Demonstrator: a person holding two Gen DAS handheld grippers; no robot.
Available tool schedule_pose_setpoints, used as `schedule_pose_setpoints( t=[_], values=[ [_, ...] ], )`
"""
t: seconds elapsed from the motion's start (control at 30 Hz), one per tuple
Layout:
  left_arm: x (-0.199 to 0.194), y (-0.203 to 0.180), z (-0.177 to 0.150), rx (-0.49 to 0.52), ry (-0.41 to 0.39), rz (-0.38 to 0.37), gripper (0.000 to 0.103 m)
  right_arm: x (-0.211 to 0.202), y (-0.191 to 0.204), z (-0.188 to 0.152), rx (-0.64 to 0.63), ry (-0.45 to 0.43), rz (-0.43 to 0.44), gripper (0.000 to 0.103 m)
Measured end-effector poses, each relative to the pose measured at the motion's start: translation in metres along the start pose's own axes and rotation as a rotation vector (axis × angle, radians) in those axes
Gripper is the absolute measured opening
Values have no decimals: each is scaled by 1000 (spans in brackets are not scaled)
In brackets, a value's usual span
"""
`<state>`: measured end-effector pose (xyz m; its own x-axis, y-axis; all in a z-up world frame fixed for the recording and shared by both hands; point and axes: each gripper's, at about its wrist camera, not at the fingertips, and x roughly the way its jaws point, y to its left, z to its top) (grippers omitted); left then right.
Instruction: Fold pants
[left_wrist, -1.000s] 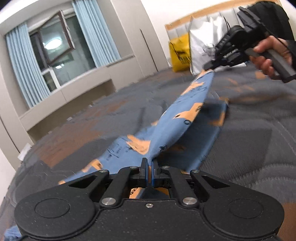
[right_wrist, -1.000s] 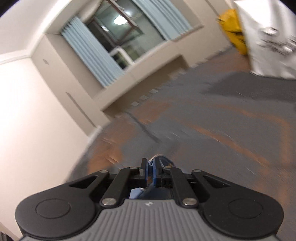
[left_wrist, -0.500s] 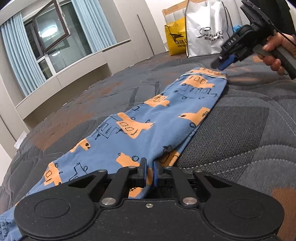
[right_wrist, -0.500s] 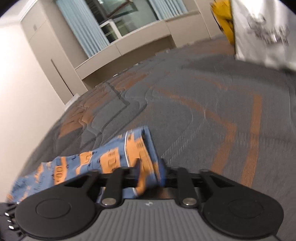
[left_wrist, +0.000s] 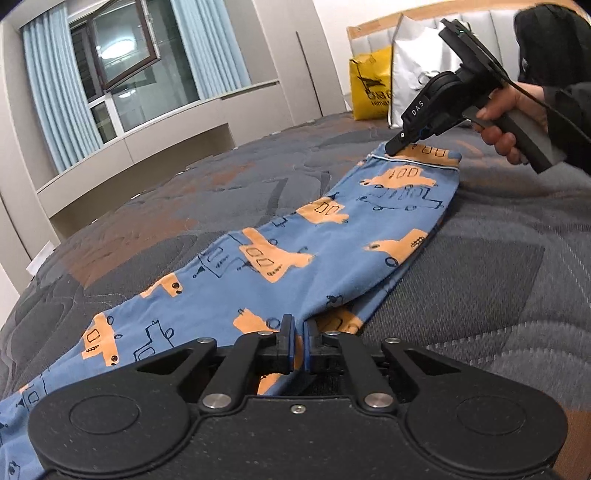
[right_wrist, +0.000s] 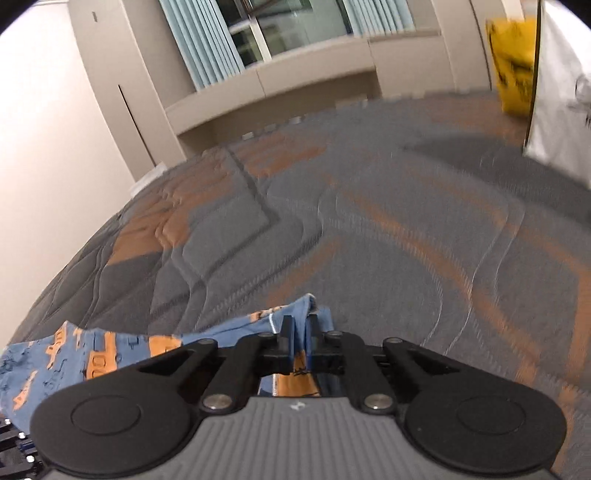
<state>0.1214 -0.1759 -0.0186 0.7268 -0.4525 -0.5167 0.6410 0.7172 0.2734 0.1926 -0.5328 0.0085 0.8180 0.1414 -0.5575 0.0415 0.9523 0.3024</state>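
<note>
Blue pants (left_wrist: 303, 243) with orange vehicle prints lie stretched flat on the grey and orange quilted bed (left_wrist: 498, 266). My left gripper (left_wrist: 299, 345) is shut on the near edge of the pants, low on the bed. My right gripper (left_wrist: 395, 146) is at the far waistband corner, held by a hand. In the right wrist view my right gripper (right_wrist: 300, 341) is shut on the waistband of the pants (right_wrist: 92, 354), which trail off to the left.
A yellow bag (left_wrist: 371, 86) and a white bag (left_wrist: 413, 66) stand at the headboard, behind the right gripper. They also show in the right wrist view: the yellow bag (right_wrist: 513, 62) and the white bag (right_wrist: 561, 92). Window and curtains (left_wrist: 122, 74) beyond the bed's far side.
The pants were lifted and stretched in the air a second ago; both grippers came down and the pants now lie flat on the bed. Both grippers still hold the cloth.
</note>
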Motion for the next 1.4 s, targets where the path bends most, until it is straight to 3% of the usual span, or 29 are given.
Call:
schedule_pose_setpoints(
  t=[0.1, 0.23, 0.37, 0.43, 0.47, 0.5, 0.57, 0.73, 0.83, 0.93, 1.0, 1.03, 1.17, 1.27, 1.4],
  values=[
    [5, -1, 1, -14, 10, -2, 7, -4, 8, 8, -38, -47, -30, 6],
    [6, -3, 0, 4, 27, -17, 16, 15, 11, 3, -84, 19, -76, 9],
    [-2, 4, 0, -36, 16, -18, 50, 23, 8, -11, -98, 21, -140, 38],
    [-11, 13, -1, -71, -4, 8, 67, 13, 12, -15, -96, -18, -145, 62],
    [-18, 19, -3, -96, -17, 38, 80, 4, 17, -19, -108, -50, -149, 81],
    [-23, 25, -5, -117, -26, 70, 91, -4, 24, -25, -136, -79, -150, 92],
    [-35, 43, -12, -167, -29, 176, 99, -14, 41, -36, -222, -98, -149, 98],
    [-73, 106, -46, -345, 28, 483, 101, -17, 81, -73, -400, -89, -182, 103],
    [-101, 145, -77, -460, 67, 644, 102, -3, 86, -85, -430, -13, -276, 103],
    [-119, 176, -101, -534, 107, 734, 102, -7, 79, -79, -352, -44, -378, 103],
    [-124, 186, -105, -558, 125, 769, 102, -8, 80, -76, -332, -73, -473, 103],
    [-125, 190, -104, -561, 115, 772, 102, -9, 84, -75, -334, -79, -477, 103],
    [-111, 186, -81, -500, 42, 694, 102, -4, 125, -68, -397, -81, -245, 103],
    [-87, 175, -61, -393, 8, 647, 102, 18, 172, -56, -474, -62, 1, 103],
    [-50, 170, -63, -325, 91, 646, 102, 64, 230, -32, -500, 9, 312, 102]
  ],
)
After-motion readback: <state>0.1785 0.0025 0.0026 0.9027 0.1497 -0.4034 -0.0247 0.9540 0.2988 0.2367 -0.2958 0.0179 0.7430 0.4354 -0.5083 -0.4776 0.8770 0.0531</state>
